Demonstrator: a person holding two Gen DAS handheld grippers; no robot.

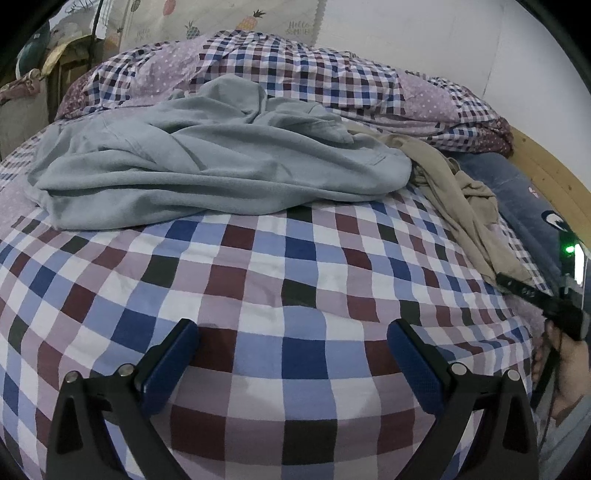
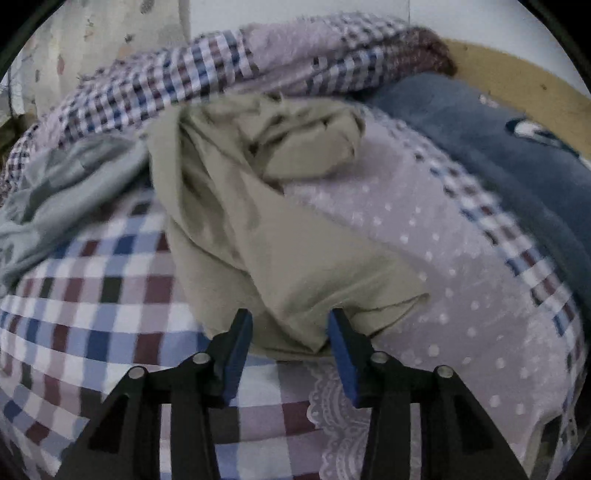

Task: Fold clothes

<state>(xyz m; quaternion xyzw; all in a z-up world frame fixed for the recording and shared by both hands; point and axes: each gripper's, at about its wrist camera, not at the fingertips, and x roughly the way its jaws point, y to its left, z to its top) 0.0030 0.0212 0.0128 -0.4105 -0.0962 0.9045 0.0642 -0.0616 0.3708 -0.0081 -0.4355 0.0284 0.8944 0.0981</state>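
Note:
A crumpled grey-blue garment (image 1: 207, 162) lies across the far half of the bed. Beside it on the right, a beige garment (image 1: 458, 206) trails toward the bed's right side. My left gripper (image 1: 291, 328) hovers open over the bare checked sheet (image 1: 258, 266), well short of both garments, with nothing between its fingers. In the right wrist view the beige garment (image 2: 266, 229) fills the middle. Its near folded end sits between the spread fingers of my right gripper (image 2: 289, 317), which is open. The right gripper (image 1: 524, 290) also shows at the left view's right edge, held by a hand (image 1: 569, 373).
A bunched checked quilt (image 1: 295, 70) runs along the back. A dark blue pillow (image 2: 491, 155) lies against the wooden bed frame (image 1: 546, 173) on the right. A dotted lilac cover with a lace edge (image 2: 443, 258) lies under the beige garment. Wall and a printed curtain (image 1: 221, 18) stand behind.

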